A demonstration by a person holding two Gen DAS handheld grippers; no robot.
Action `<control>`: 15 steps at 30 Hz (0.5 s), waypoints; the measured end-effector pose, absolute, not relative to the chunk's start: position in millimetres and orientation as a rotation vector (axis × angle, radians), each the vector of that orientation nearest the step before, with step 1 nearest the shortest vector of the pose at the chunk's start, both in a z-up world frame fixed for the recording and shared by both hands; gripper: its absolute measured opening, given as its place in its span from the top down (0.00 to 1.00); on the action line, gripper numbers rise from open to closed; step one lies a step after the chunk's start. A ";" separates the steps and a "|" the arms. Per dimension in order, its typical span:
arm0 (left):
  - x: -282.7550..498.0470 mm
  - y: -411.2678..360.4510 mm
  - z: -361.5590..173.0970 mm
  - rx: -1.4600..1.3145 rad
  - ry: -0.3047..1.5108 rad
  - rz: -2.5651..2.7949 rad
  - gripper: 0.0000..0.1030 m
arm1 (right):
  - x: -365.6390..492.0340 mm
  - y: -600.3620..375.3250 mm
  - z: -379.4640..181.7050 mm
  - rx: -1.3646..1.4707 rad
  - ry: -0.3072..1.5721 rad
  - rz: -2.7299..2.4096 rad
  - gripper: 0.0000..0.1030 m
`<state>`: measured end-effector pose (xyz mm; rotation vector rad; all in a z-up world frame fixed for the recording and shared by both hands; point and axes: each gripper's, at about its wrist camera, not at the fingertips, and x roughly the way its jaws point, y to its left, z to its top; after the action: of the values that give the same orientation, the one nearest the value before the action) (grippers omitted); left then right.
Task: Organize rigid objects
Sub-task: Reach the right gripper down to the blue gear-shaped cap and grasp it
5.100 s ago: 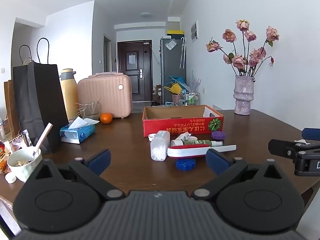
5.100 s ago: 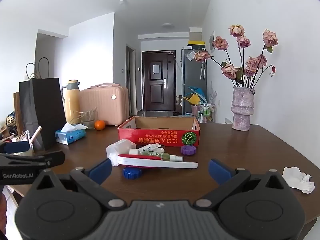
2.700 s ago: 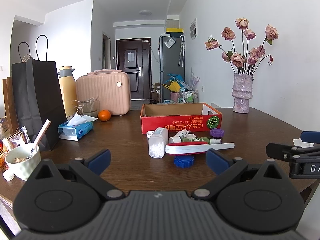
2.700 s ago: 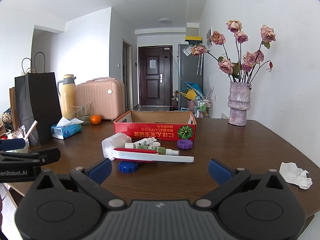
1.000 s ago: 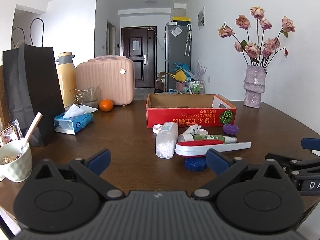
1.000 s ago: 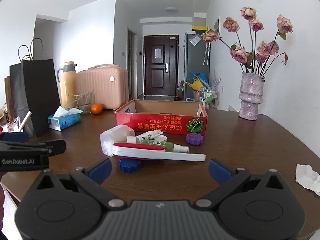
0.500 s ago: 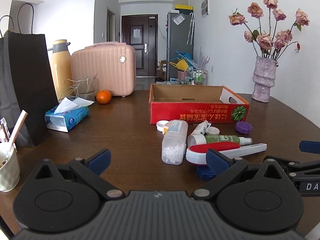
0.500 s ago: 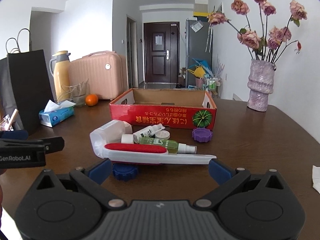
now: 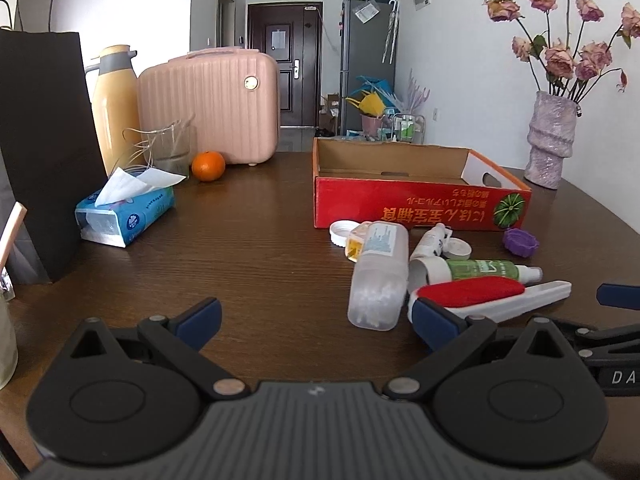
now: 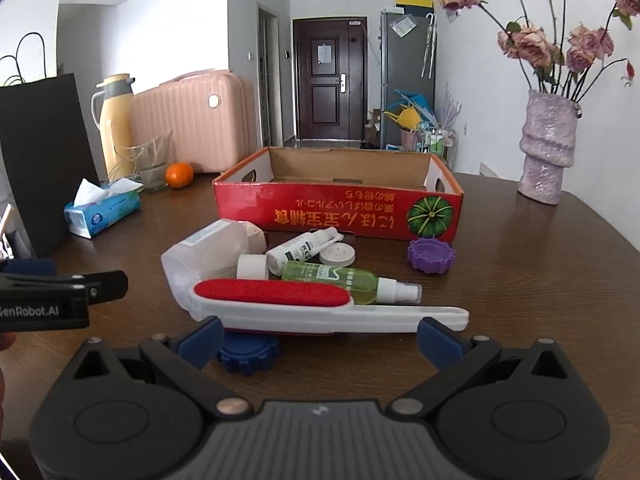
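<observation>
Table (image 9: 260, 248): a dark brown wooden top; everything below stands or lies on it.
Black paper bag (image 9: 44, 152): upright at the far left, the tallest thing on the table.
Pink case (image 9: 208, 104): upright at the back, left of the middle, with a yellow thermos (image 9: 114, 100) beside it on the left.
Red cardboard box (image 10: 340, 208): an open, shallow box at the middle of the table; its inside looks empty as far as the views show.
Vase (image 10: 548, 148): pale purple, with dried pink roses, at the back right near the wall.
Left gripper (image 9: 316, 318): its two blue-tipped fingers are wide apart and hold nothing; it is low over the table, with the pile ahead and to its right.
Right gripper (image 10: 320, 336): fingers wide apart, nothing between them; it is directly in front of the lint brush, very close to it.
Tissue pack (image 9: 126, 210): blue, with one tissue sticking out, to the left of the box.
Lint brush (image 10: 320, 306): white with a red pad, lying across the front of the pile, handle to the right.
Clear plastic bottle (image 9: 378, 276): lying on its side, at the left of the pile.
Green spray bottle (image 10: 348, 278): lying just behind the brush.
Small white bottle (image 10: 304, 250): lying behind the green one, near the box.
Orange (image 9: 208, 166): in front of the pink case.
Purple cap (image 10: 431, 255): alone, right of the pile, in front of the box.
Blue cap (image 10: 248, 352): partly under the brush.
</observation>
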<state>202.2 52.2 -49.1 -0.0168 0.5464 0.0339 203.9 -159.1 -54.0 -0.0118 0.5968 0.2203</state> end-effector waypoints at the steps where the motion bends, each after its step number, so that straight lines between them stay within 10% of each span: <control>1: 204.7 52.9 -49.6 -0.017 0.549 0.035 0.00 | 206.5 -158.6 -54.8 -0.011 0.601 0.223 0.00; 15: 222.1 67.4 -63.0 -0.031 0.587 0.037 0.00 | 232.2 -127.5 -82.1 -0.048 0.698 0.285 0.00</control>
<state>222.1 67.4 -63.0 -0.0309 0.5872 0.0372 232.2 -127.5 -82.1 -0.0479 0.6977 0.2849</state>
